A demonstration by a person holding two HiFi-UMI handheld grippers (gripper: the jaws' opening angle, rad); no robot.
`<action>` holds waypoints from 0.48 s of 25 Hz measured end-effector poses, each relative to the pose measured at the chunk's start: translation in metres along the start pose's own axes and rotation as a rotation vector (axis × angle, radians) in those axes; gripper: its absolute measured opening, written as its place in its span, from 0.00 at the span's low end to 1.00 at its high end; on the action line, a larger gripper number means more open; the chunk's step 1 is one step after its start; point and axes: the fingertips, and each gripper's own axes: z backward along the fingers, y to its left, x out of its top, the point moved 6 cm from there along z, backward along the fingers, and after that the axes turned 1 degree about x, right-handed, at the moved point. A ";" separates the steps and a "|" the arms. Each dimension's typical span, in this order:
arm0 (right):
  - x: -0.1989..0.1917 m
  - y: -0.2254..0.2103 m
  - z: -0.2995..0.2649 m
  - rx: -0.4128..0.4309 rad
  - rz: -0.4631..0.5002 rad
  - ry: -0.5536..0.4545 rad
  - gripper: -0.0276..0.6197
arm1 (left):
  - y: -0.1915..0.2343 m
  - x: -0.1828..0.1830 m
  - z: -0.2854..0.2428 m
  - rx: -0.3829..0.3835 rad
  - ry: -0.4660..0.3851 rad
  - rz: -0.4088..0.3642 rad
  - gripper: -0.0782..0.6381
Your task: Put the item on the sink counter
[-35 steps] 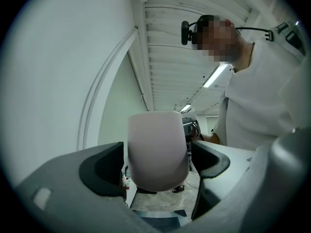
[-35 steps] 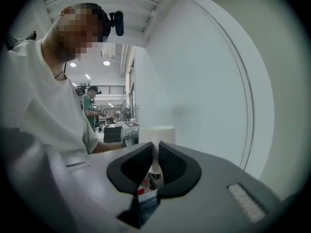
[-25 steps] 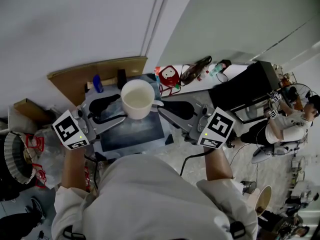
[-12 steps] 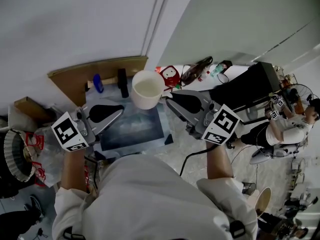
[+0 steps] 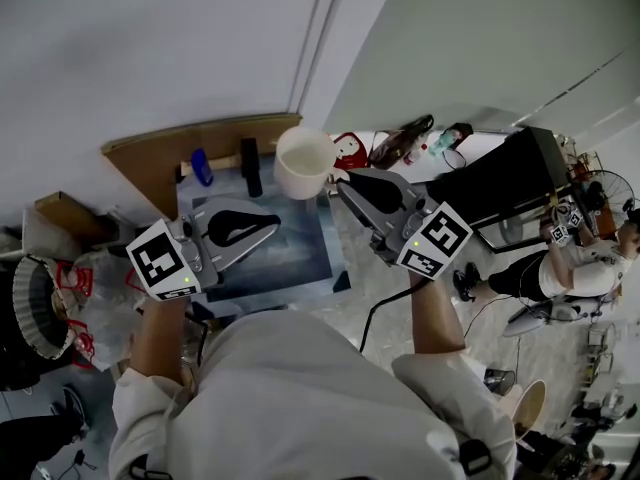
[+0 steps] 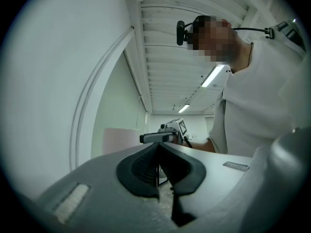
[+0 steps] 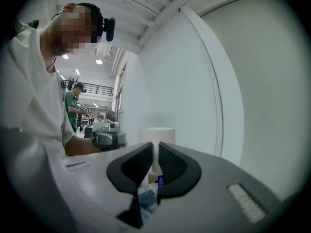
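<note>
1. Head view: my right gripper point(image 5: 338, 180) pinches the handle of the white cup point(image 5: 303, 161). It holds the cup in the air above the far edge of the sink surface point(image 5: 300, 260). The cup's inside shows plain white. My left gripper point(image 5: 272, 225) hangs over that surface's left side.
2. Left gripper view: the pads are pressed together with nothing between them.
3. Right gripper view: the jaws are barely apart, clamped on the cup's handle.
</note>
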 end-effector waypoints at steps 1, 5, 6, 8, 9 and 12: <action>-0.003 -0.003 -0.001 -0.006 0.003 0.000 0.11 | -0.001 0.000 -0.002 -0.004 0.003 0.001 0.12; -0.017 -0.018 -0.005 -0.028 0.013 0.006 0.11 | -0.002 -0.002 -0.006 -0.009 0.007 0.007 0.12; -0.020 -0.021 -0.006 -0.033 0.015 0.007 0.11 | -0.002 -0.003 -0.007 -0.009 0.009 0.008 0.12; -0.028 -0.029 -0.009 -0.044 0.020 0.009 0.11 | -0.003 -0.004 -0.009 -0.009 0.014 0.011 0.12; -0.033 -0.032 -0.011 -0.050 0.021 0.009 0.11 | -0.004 -0.004 -0.009 -0.010 0.019 0.012 0.12; -0.050 -0.046 -0.018 -0.069 0.018 0.009 0.11 | -0.003 -0.006 -0.013 -0.006 0.026 0.013 0.12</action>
